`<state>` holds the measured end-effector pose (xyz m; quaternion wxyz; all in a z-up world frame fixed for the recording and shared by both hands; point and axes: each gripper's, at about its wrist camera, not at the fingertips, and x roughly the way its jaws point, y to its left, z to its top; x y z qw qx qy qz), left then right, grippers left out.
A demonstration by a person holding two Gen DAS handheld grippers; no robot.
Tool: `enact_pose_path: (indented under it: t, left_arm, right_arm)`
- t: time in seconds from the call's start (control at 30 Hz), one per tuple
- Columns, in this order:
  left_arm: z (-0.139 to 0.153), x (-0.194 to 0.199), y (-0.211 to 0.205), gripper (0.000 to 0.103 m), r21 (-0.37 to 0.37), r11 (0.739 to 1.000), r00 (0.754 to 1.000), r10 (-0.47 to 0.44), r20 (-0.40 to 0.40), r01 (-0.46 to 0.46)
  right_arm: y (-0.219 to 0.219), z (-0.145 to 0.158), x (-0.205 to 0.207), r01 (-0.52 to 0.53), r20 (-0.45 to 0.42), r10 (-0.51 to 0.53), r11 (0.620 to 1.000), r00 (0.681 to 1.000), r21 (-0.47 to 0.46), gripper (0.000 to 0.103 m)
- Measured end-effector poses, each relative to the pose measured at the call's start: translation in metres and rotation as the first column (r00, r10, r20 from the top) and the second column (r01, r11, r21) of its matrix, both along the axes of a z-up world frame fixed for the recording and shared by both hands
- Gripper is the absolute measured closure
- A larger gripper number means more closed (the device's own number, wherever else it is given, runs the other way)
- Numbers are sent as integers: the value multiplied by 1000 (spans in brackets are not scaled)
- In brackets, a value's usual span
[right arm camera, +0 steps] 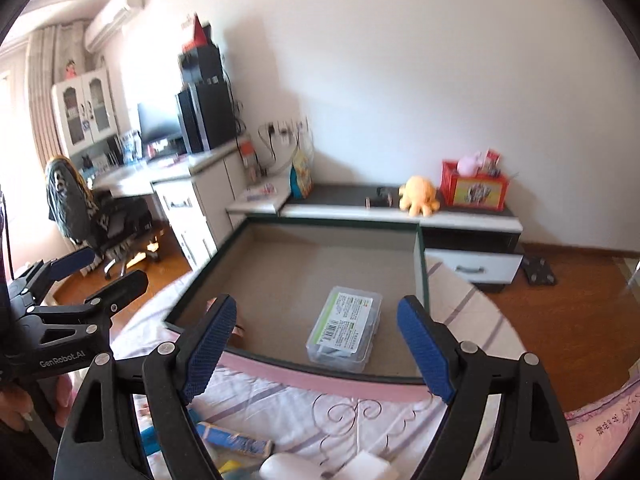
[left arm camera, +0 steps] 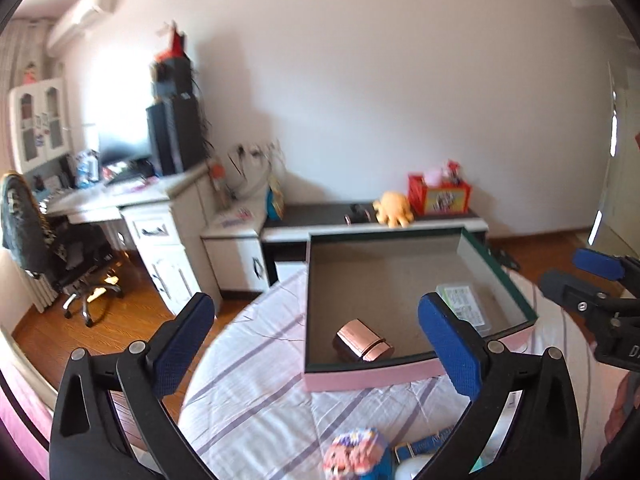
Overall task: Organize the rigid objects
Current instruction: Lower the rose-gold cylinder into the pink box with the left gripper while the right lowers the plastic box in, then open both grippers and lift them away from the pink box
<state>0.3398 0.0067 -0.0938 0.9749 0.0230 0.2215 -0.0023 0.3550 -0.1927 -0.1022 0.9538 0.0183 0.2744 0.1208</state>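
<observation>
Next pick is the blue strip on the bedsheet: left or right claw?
Probably right. The blue strip lies just below the right claw, whose jaws are open and empty. From the left claw it sits at the frame's bottom edge, partly hidden.

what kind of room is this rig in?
Most likely a home bedroom with a study corner: striped bedsheet under the open box, a computer desk with an office chair, and a wall air conditioner.

Bright daylight from left, fisheye-warped, blurred
</observation>
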Motion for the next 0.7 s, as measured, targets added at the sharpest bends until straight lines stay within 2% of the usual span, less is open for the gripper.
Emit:
enact_pose_path:
  t: [0.13, 0.23, 0.47, 0.7]
  left_arm:
    - [15, -65, 9, 0, -11, 999, 994, 37, 102, -36]
    - [22, -106, 12, 0, -37, 998, 988, 50, 143, -45]
    - [21, -185, 7, 0, -19, 998, 973, 60, 222, -58]
    - [19, -219, 3, 0, -29, 999, 972, 26, 235, -20]
  right_arm:
    - [6, 22, -72, 44, 152, -43, 999, 987, -5, 15]
    - [10, 28, -116, 64, 211, -63, 998, 975, -1, 15]
    - [20, 28, -191, 120, 288, -108, 992, 951, -24, 15]
    - [12, 23, -234, 158, 309, -142, 987, 941, -26, 15]
